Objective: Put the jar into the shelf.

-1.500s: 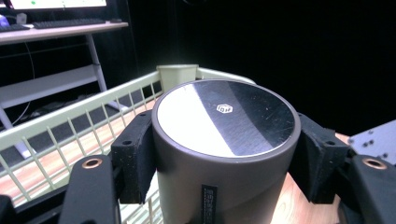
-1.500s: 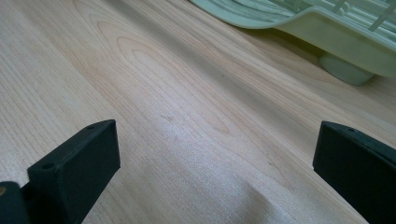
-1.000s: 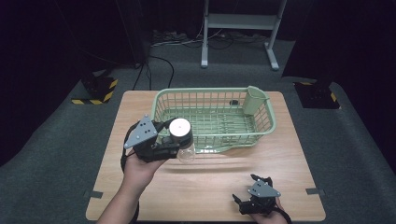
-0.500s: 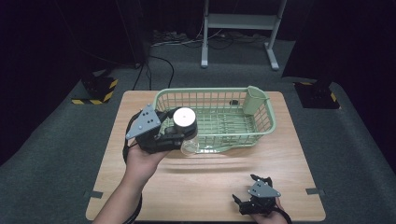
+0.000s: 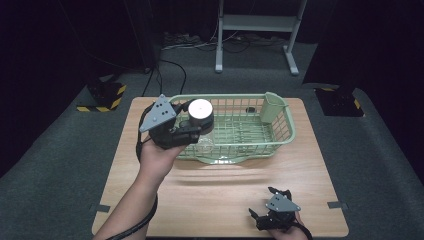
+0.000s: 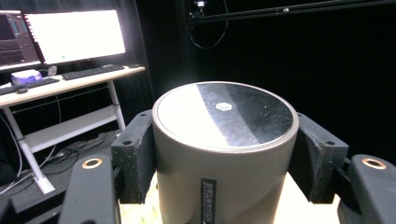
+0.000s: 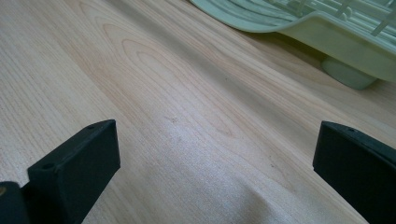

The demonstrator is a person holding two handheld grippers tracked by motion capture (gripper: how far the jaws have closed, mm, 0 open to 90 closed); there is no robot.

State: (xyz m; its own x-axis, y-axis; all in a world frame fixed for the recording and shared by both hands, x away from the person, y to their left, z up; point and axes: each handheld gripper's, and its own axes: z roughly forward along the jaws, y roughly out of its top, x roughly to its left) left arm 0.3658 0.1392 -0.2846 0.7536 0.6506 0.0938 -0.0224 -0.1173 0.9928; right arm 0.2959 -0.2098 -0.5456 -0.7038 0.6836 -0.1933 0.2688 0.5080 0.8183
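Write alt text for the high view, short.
The left gripper holds a lidded cylindrical jar over the left end of a pale green wire basket on a wooden table. The right gripper rests near the table's front edge, jaws open and nothing between them.

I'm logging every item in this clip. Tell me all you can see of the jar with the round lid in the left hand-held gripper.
The jar is an upright cylinder with a clear lower body and a broad, flat grey-brown cap, smooth and shiny, with a small hexagon mark in the middle of its top and a narrow dark label down its side. The left hand-held gripper is shut on it, a black pad pressed against each side of the cap. It is held above the left end of the green basket, near its rim.
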